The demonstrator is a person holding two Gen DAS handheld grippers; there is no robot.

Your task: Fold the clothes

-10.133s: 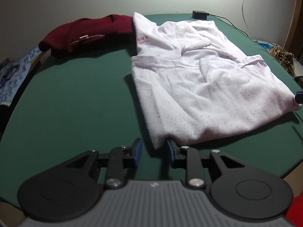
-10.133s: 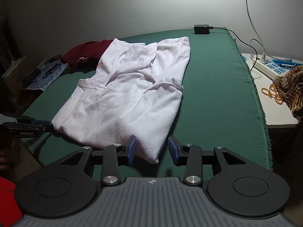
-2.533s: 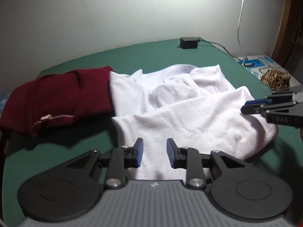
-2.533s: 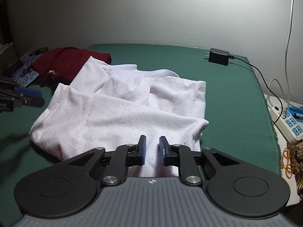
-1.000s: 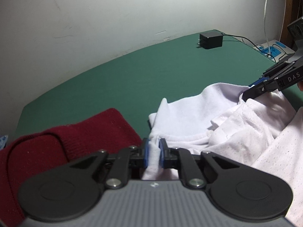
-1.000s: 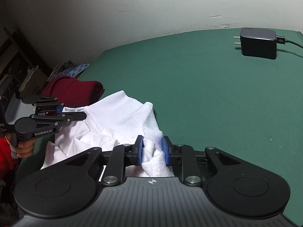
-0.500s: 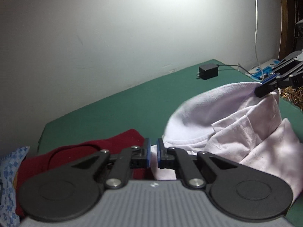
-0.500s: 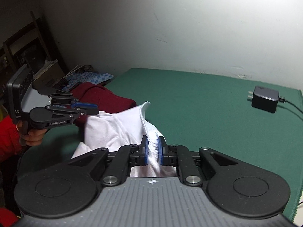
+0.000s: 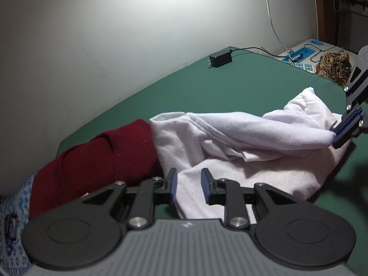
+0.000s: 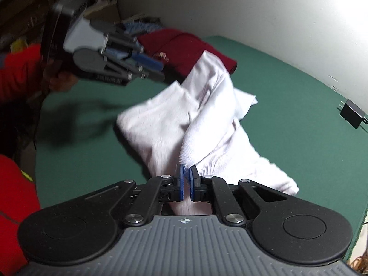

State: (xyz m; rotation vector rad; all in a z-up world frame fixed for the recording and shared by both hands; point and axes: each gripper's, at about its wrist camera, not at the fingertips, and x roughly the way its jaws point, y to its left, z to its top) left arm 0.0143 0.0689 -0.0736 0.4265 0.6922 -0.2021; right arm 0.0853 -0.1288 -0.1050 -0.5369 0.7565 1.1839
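My right tongs (image 10: 186,179) are pinched on a fold of the white shirt (image 10: 207,124), and the cloth rises from the green bench (image 10: 287,105) to their blue pads. My left tongs (image 9: 188,185) have just been opening; now they stand apart with a gap, and the shirt lies behind and under them, not pressed by the pads. The dark red garment (image 9: 96,158) lies just to the left of my left tongs, touching the shirt. A black charger (image 9: 220,58) sits far ahead near the wall.
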